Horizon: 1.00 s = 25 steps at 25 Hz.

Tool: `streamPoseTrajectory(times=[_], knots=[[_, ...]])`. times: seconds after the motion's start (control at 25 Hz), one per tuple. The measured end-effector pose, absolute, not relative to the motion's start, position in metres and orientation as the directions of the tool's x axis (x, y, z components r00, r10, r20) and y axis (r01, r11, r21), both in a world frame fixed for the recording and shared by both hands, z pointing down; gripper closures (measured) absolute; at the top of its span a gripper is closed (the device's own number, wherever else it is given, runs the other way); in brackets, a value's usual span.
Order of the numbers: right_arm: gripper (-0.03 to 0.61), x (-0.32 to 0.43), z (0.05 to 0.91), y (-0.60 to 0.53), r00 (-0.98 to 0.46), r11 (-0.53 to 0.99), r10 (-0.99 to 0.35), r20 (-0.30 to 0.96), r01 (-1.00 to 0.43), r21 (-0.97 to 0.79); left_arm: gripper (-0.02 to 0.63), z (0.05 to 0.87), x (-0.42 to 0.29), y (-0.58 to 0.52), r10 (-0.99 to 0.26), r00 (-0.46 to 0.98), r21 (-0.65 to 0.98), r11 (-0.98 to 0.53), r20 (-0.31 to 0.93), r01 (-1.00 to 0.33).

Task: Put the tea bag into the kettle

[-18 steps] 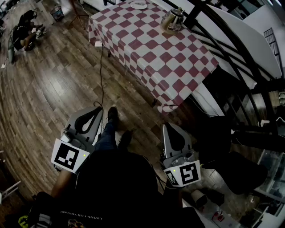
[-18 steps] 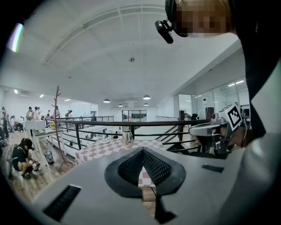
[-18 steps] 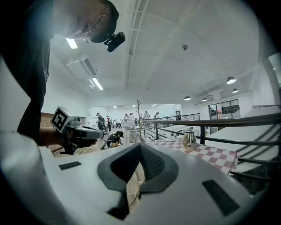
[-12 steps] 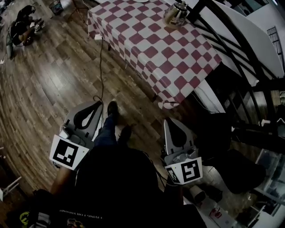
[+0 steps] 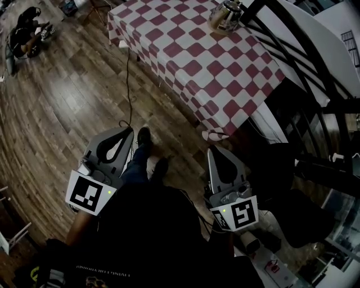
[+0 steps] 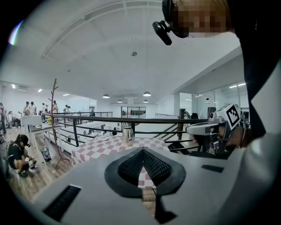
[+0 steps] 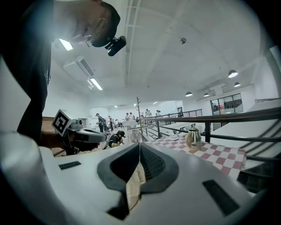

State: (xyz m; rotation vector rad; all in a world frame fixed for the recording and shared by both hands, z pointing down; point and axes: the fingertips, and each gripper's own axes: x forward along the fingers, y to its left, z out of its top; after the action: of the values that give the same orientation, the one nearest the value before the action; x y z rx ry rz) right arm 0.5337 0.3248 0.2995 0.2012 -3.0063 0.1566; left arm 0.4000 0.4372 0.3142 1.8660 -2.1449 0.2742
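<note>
A metal kettle (image 5: 225, 16) stands on the far side of the table with the red-and-white checked cloth (image 5: 191, 62). It also shows small in the left gripper view, kettle (image 6: 127, 134), and in the right gripper view, kettle (image 7: 192, 139). I cannot make out a tea bag in any view. A white plate (image 6: 103, 138) lies on the table left of the kettle. My left gripper (image 5: 124, 131) and right gripper (image 5: 214, 150) are held low in front of the person's body, over the wooden floor and short of the table. Both are shut with nothing between the jaws.
A black railing (image 5: 292, 62) runs behind the table at the right. A cable (image 5: 128, 84) trails over the wooden floor from a plug at the table's edge. A person crouches at the far left (image 5: 25, 34). A bare branch stand (image 6: 55, 123) rises left of the table.
The table has slid slightly towards the picture's top and the kettle nearer the top edge. Both grippers stay shut and keep about the same place before the body.
</note>
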Motion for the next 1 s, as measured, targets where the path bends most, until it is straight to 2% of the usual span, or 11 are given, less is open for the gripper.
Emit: streamPoseTrajectory(times=[0.56,1.0], knots=[[0.561,0.465,0.299,0.298,-0.982,0.988,-0.091,0.164,-0.110,-0.111,0.620,0.320,0.343,0.412,-0.927,-0.125,0.070,0.160,0.355,-0.985],[0.561,0.385,0.286,0.288,-0.981,0.991,-0.078,0.177,-0.096,-0.093,0.620,0.315,0.266,0.400,-0.929,-0.120,0.074,0.155,0.350,-0.985]])
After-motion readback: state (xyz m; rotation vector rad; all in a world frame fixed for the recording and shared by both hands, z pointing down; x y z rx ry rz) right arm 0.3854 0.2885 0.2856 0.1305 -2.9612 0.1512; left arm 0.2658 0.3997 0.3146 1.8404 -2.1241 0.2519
